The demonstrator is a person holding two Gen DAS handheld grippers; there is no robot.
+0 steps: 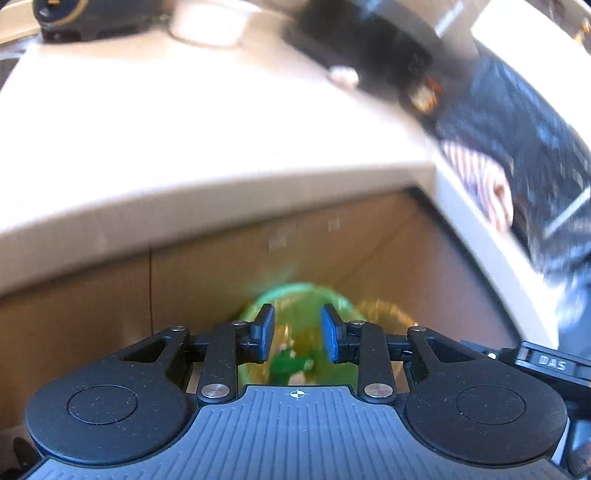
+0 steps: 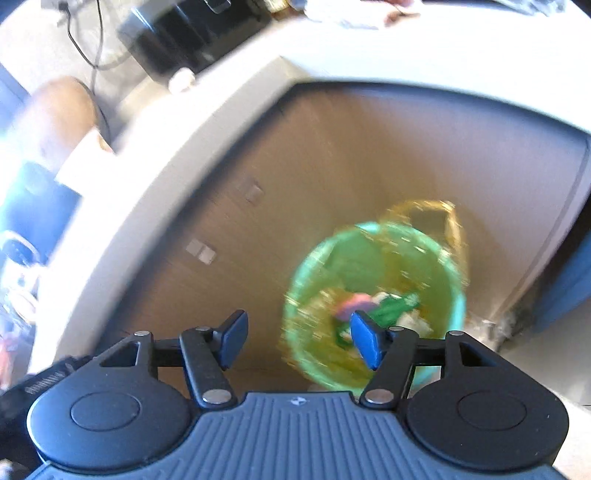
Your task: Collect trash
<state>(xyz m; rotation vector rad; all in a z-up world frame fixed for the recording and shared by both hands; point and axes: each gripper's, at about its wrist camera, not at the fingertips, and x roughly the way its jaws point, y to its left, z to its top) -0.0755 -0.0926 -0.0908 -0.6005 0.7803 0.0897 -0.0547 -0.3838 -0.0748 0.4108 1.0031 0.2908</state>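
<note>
Both views are smeared by motion blur, so fine detail is hard to read. The left gripper (image 1: 297, 338) looks down past the edge of a pale countertop (image 1: 184, 147) at a green bin (image 1: 295, 295) standing on the floor against the brown cabinet front (image 1: 92, 295); its blue pads stand apart with nothing pressed between them, and the gripper body cuts off the bin's lower half. Inside the bin only a dark green scrap (image 1: 288, 363) and some pale bits can be made out; what they are cannot be told. On the countertop sit a black appliance (image 1: 369, 40) and a small pale lump (image 1: 343, 75), both blurred, and at the right edge a striped cloth (image 1: 476, 177) hangs in front of something dark that cannot be identified. The right gripper (image 2: 299, 341) also points down, its jaws parted wide and empty, with the bin (image 2: 373, 258) below and to the right of its fingers; the right pad (image 2: 364, 343) overlaps the bin's contents in view. There, the trash (image 2: 380, 310) shows as pink, green and white smudges. A yellowish, translucent bag or liner (image 2: 428, 214) rises behind the bin's rim, its shape unclear. A black box (image 2: 192, 33) with cables sits on the counter, cropped at the top
</note>
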